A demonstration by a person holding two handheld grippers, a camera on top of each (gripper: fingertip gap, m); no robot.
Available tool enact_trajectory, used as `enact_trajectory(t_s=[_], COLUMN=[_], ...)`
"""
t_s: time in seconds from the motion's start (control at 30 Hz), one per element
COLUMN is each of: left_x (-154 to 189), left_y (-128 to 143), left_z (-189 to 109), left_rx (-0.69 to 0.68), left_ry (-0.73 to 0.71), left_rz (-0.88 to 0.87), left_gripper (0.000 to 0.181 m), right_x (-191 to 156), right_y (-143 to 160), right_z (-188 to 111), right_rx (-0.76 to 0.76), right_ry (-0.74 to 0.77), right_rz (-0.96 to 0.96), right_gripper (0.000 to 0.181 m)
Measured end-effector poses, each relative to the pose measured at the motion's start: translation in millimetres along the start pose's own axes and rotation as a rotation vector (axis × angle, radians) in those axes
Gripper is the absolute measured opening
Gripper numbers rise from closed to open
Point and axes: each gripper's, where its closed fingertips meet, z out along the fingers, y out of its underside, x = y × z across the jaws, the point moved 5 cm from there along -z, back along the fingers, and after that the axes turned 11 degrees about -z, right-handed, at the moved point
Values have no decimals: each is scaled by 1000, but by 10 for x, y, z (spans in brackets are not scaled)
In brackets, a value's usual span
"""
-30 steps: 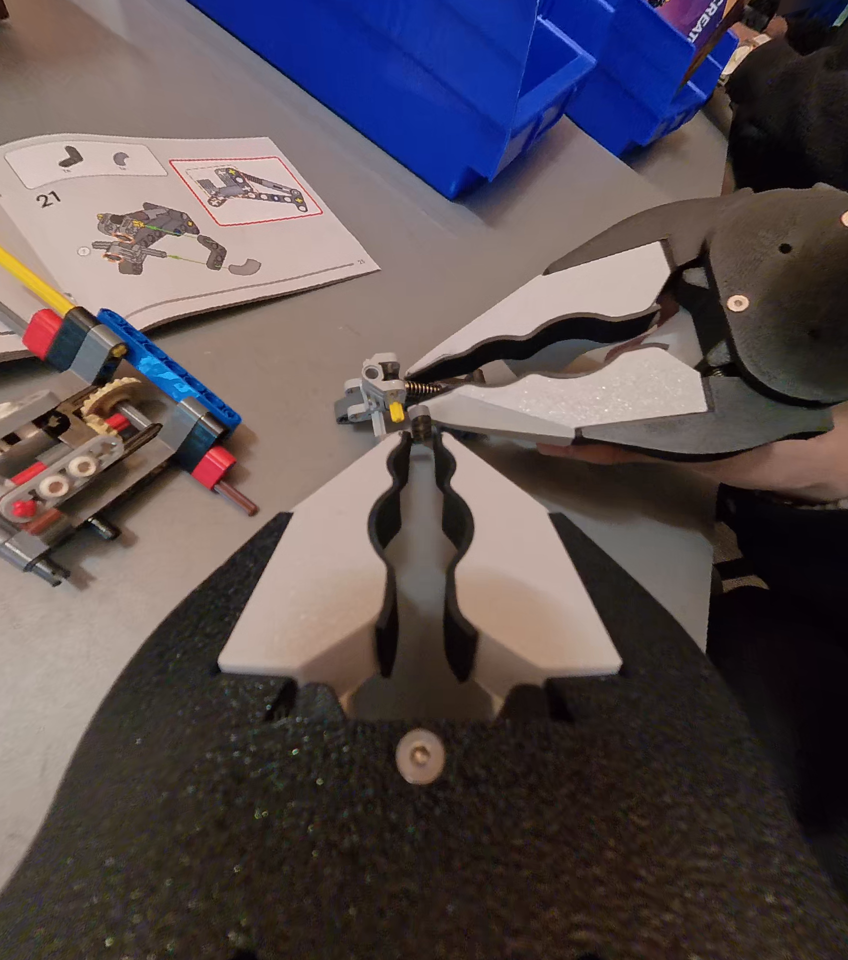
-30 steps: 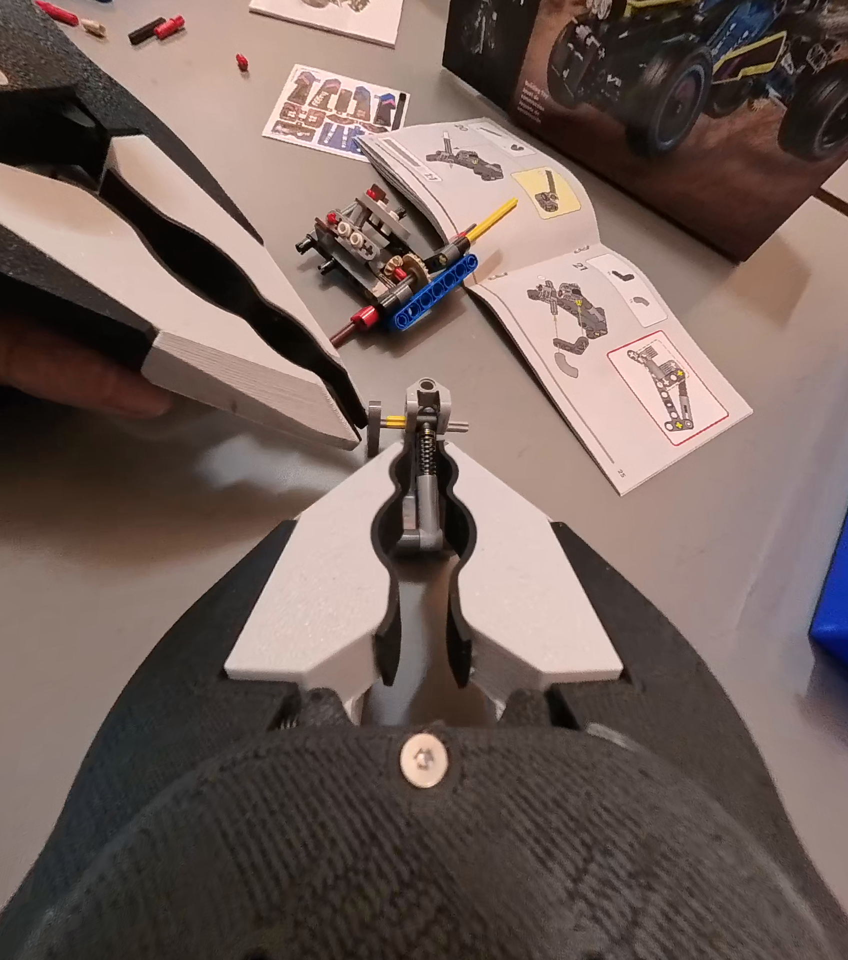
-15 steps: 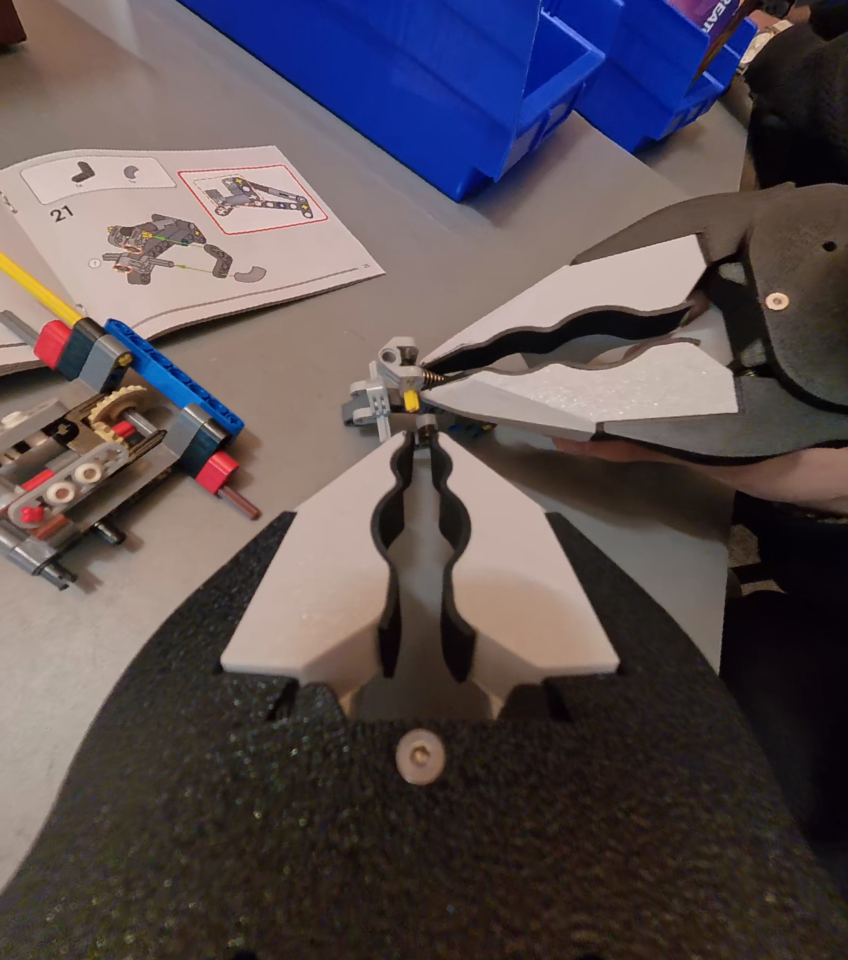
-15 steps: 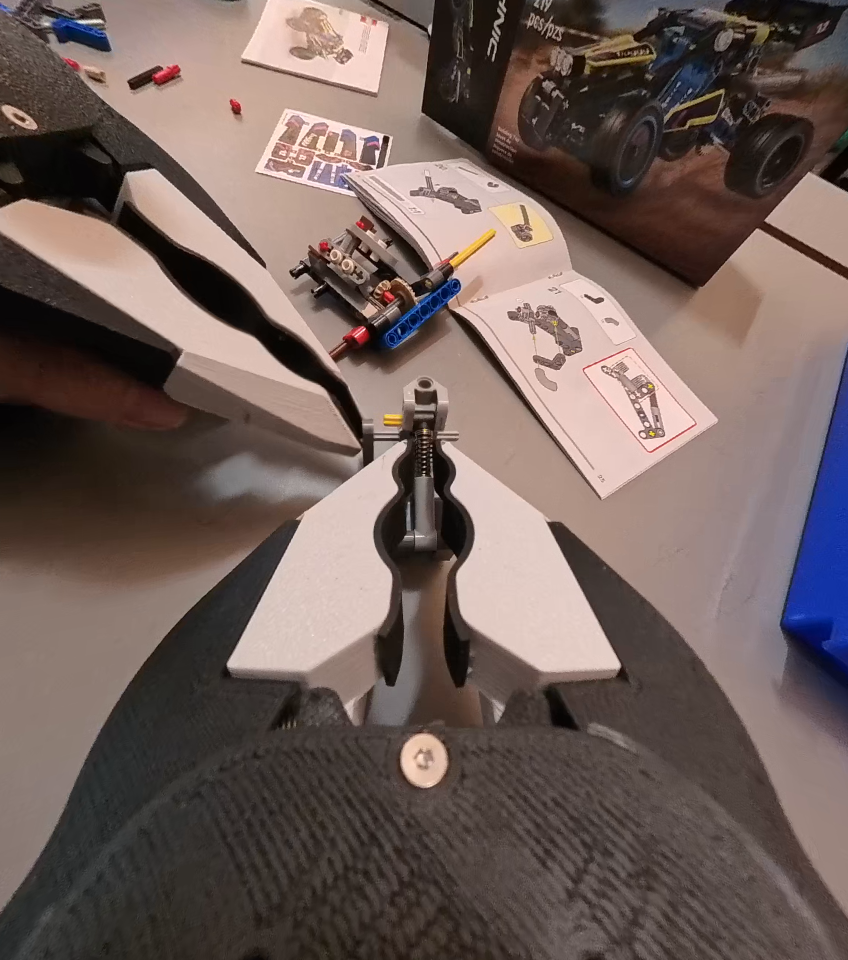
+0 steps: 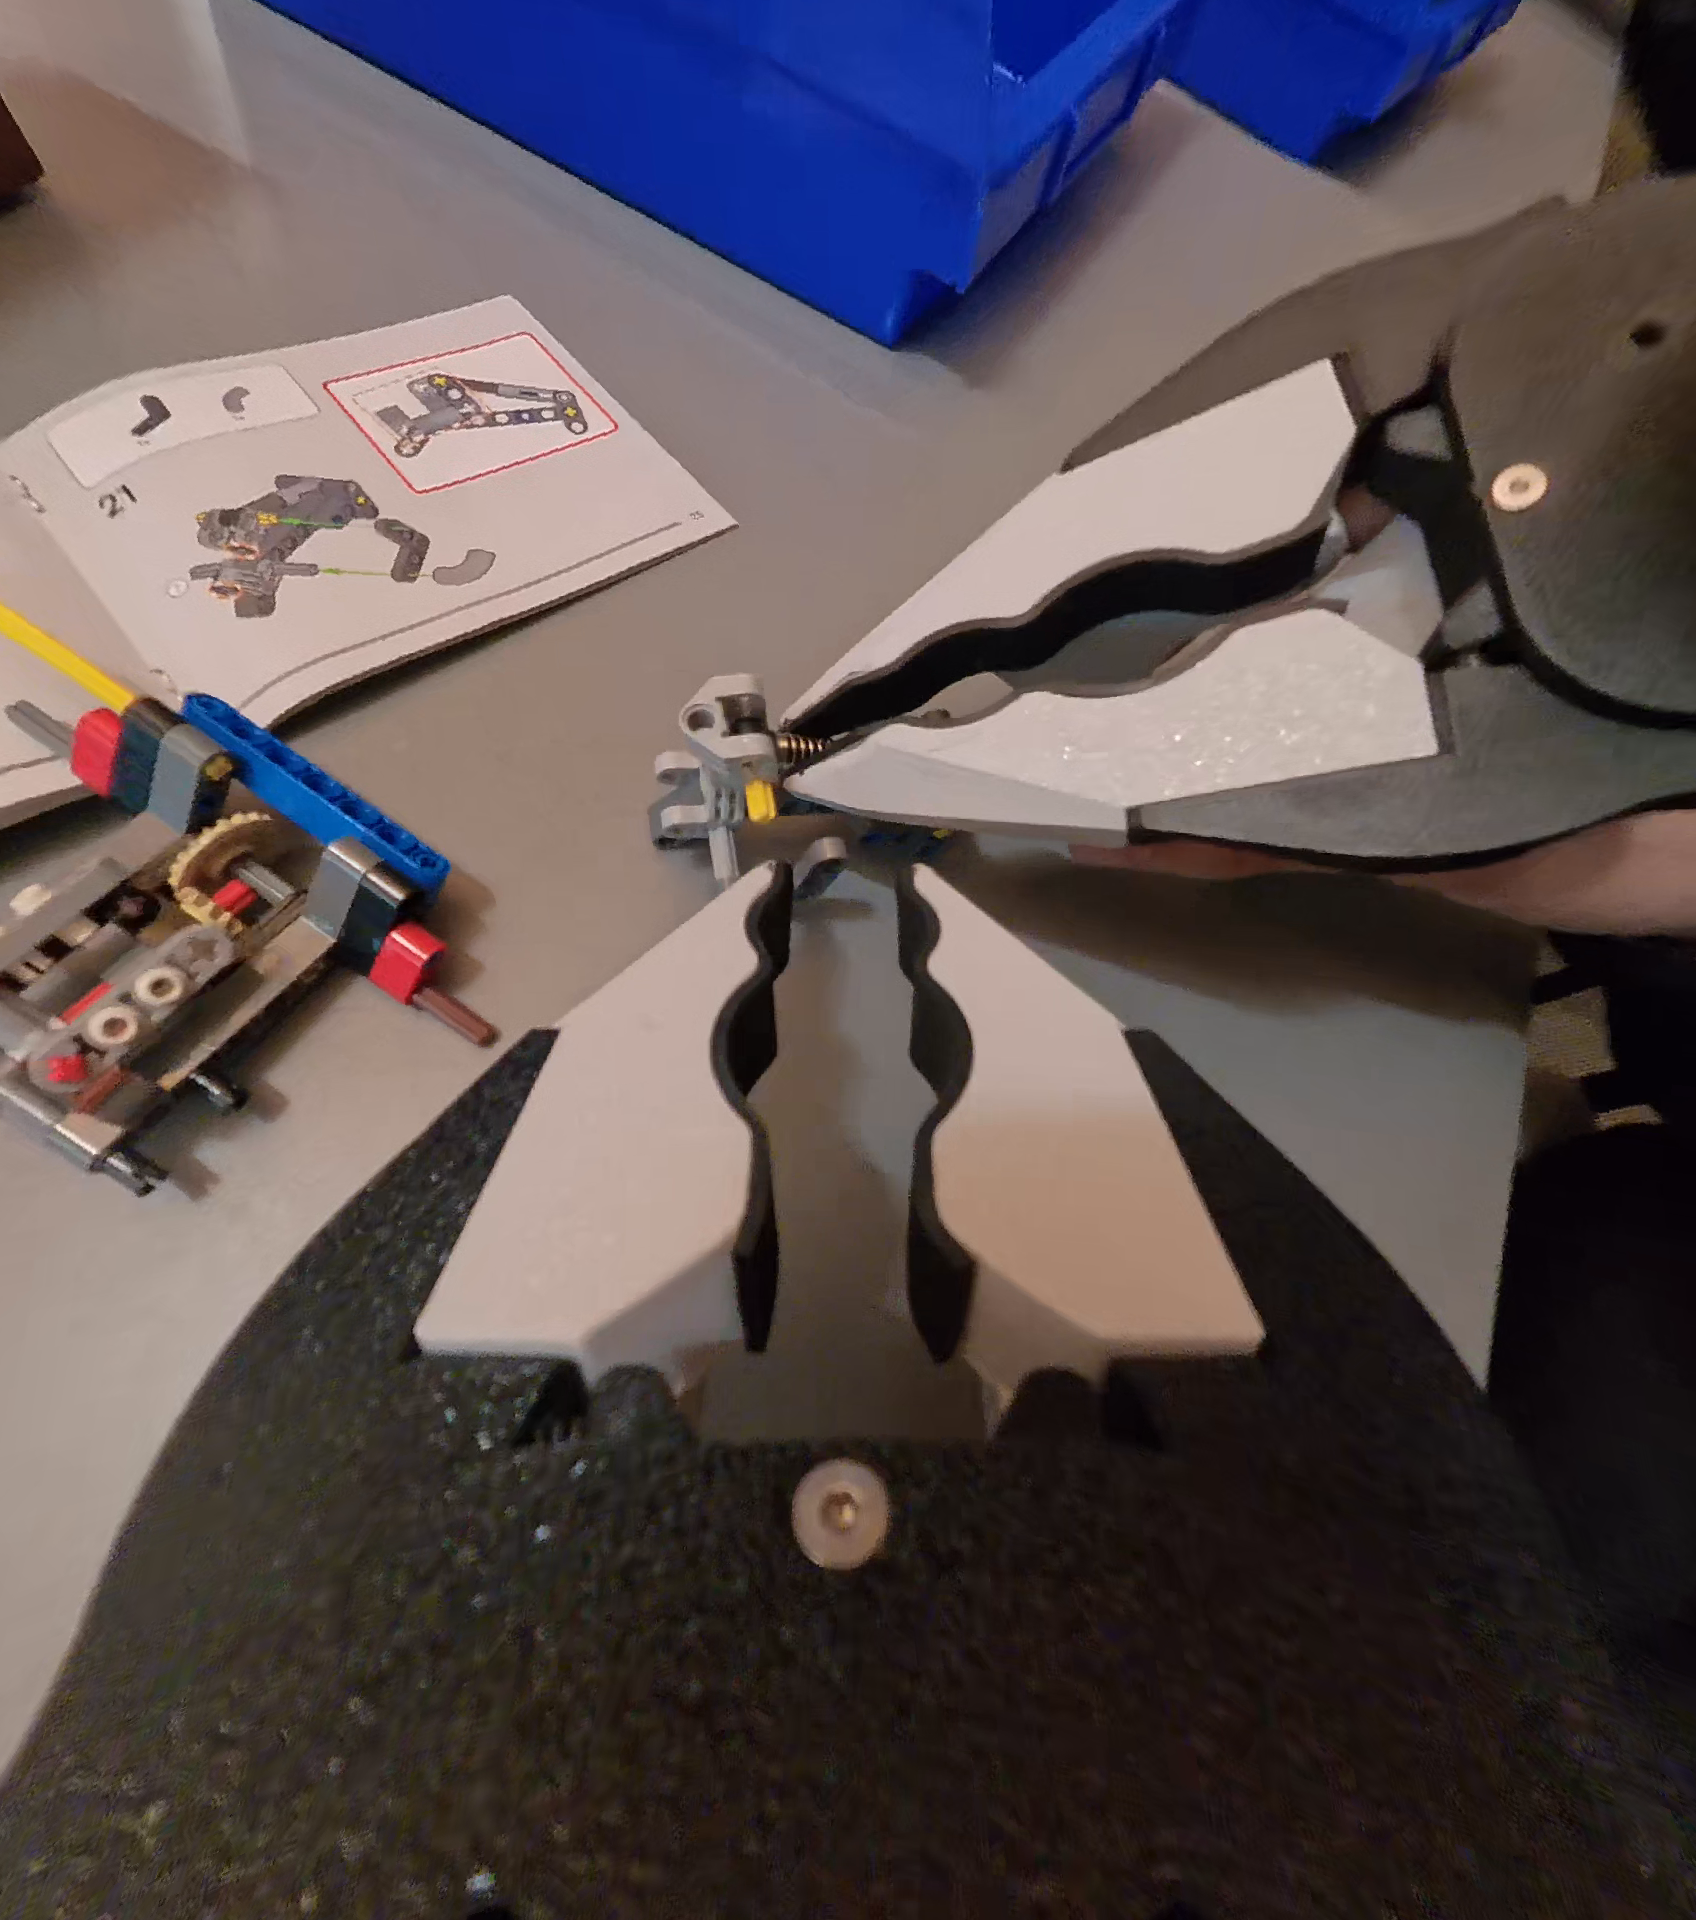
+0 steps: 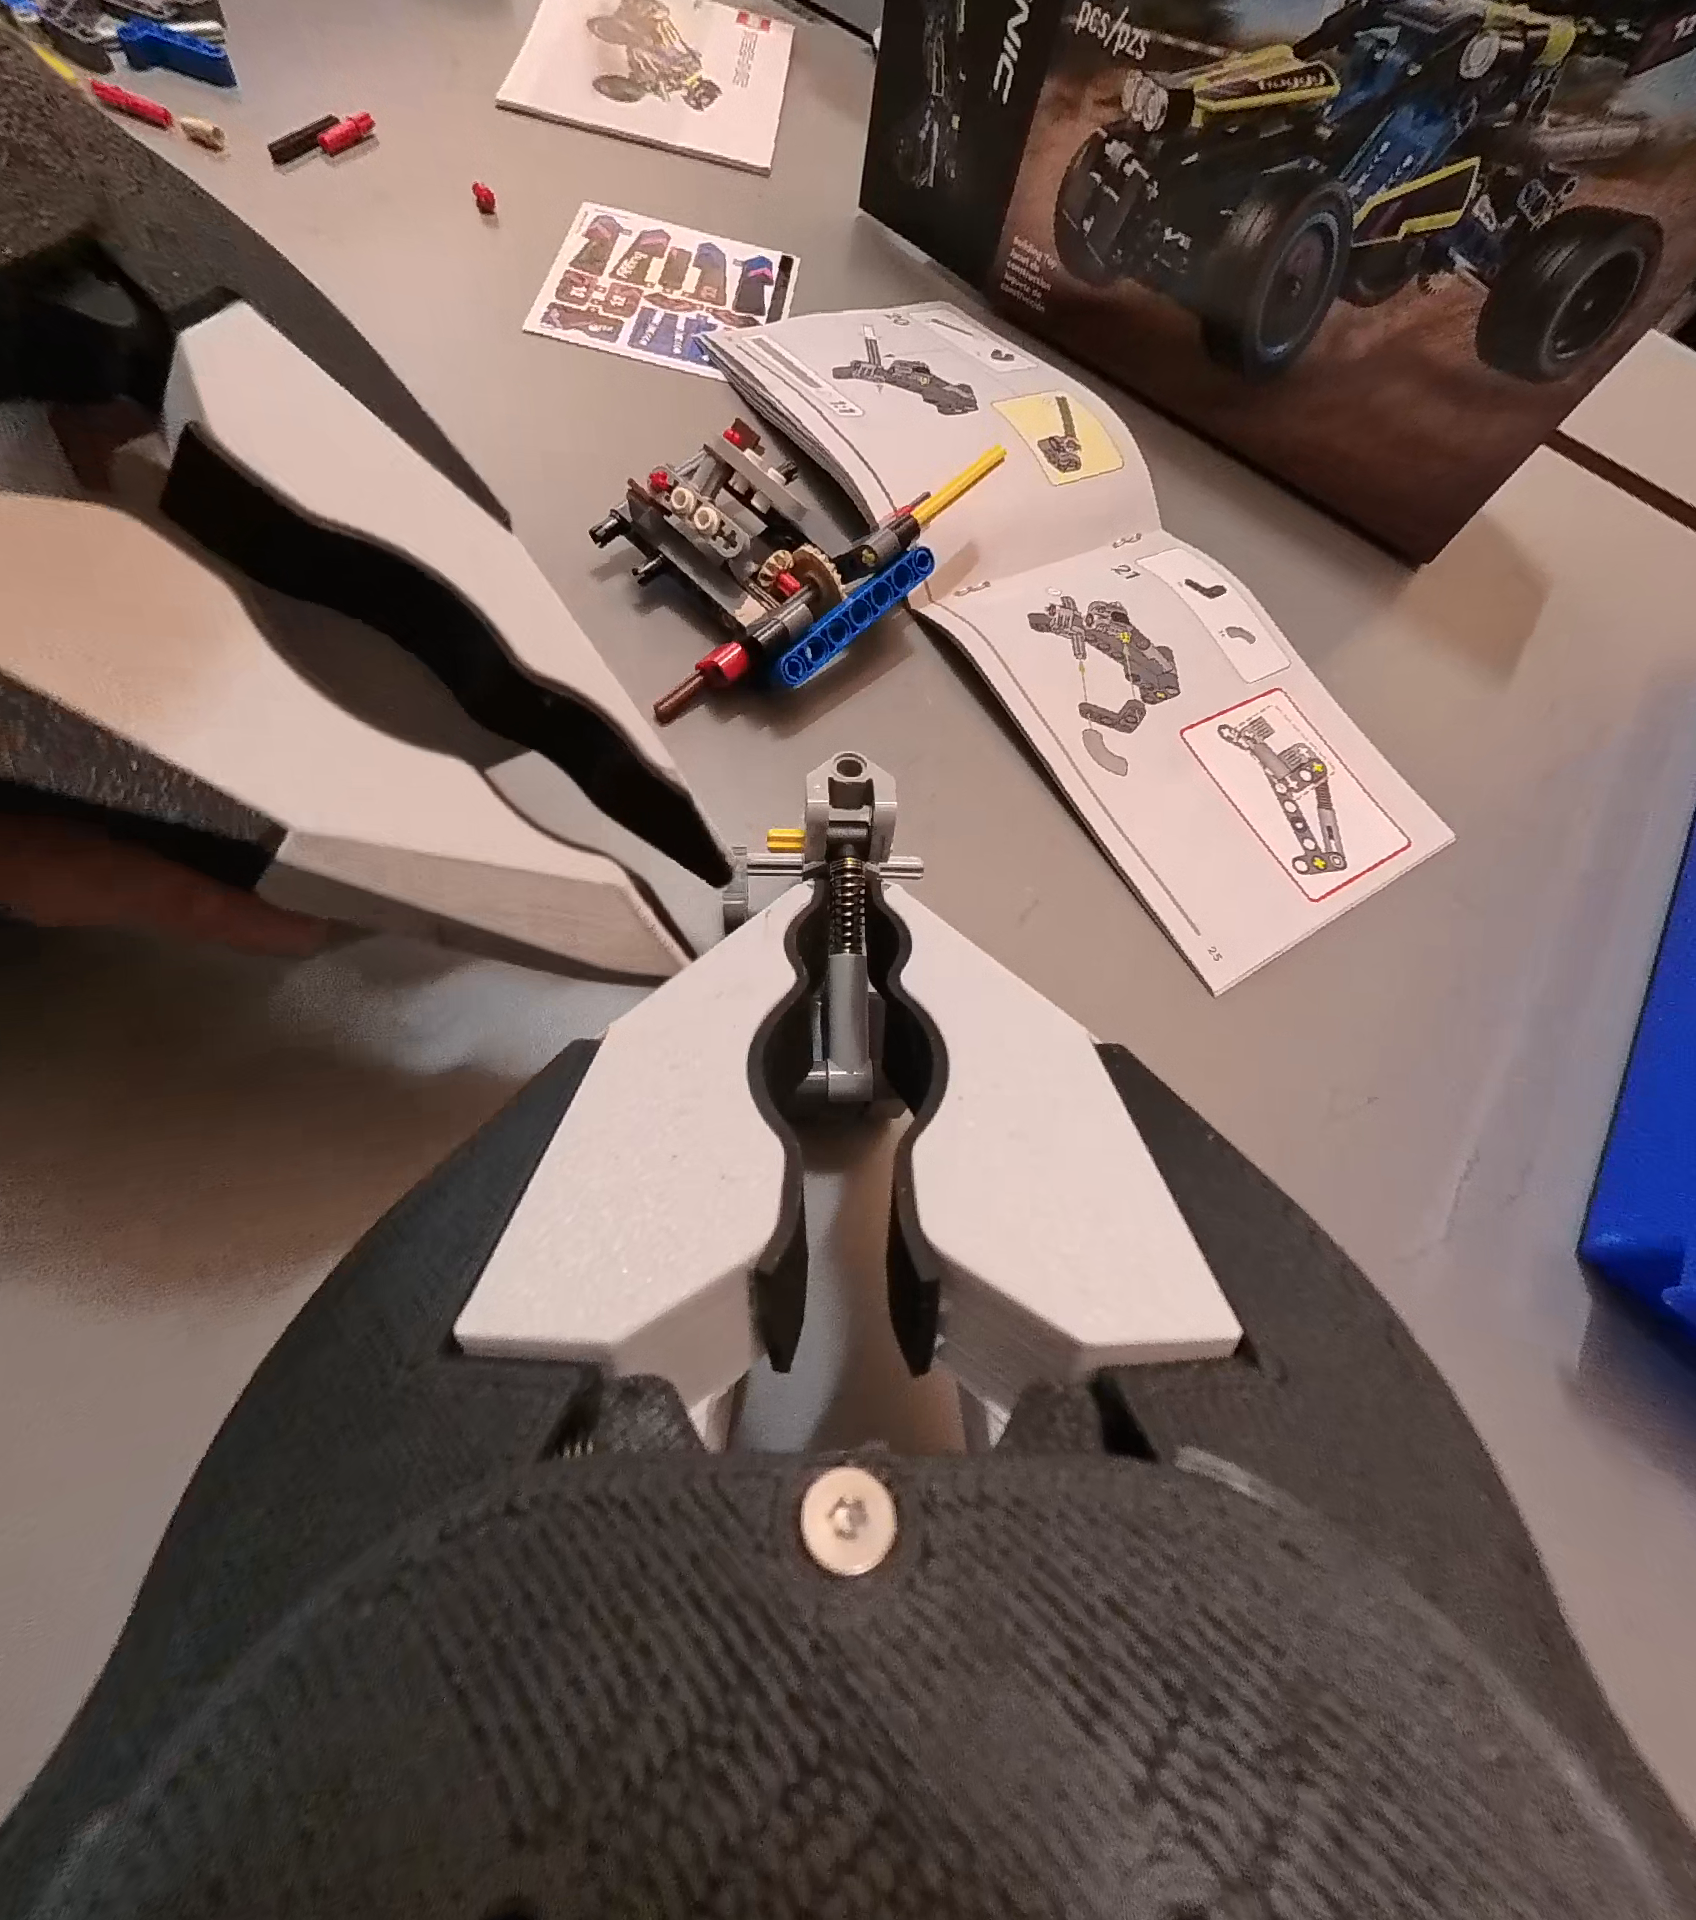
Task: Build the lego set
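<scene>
Chassis (image 5: 148, 935) sat left of shock absorber (image 6: 849, 914), untouched | step judged: seating grey connector (image 5: 719, 769) on shock's spring end; advice: push square along yellow pin (image 5: 759, 798), no twisting | left gripper (image 5: 836, 883) parted, empty, tips just beside connector | right gripper (image 6: 849, 904) clamped around shock body, above table (image 6: 1343, 1143).

Bare table (image 6: 1187, 1091) rightward; chassis (image 6: 771, 582) and booklet (image 6: 1187, 727) apparently block ahead.

Printed step numbers on the open instruction booklet (image 5: 324, 488); lettering on the box (image 6: 1270, 208).
</scene>
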Motion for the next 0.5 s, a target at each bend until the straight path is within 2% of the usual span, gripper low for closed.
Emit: enact_trajectory(t_s=[0.2, 0.27, 0.5], left_x=[31, 9, -34], left_y=[33, 21, -3], left_z=[81, 87, 90], left_rx=[6, 19, 27], left_ry=[-138, -165, -193], left_rz=[172, 185, 207], left_gripper=[11, 5, 5], right_x=[-9, -9, 8], right_y=[2, 0, -5], right_z=[-1, -4, -15], right_rx=[-3, 1, 15], right_ry=[-8, -12, -29], right_rz=[3, 13, 49], right_gripper=[4, 4, 4])
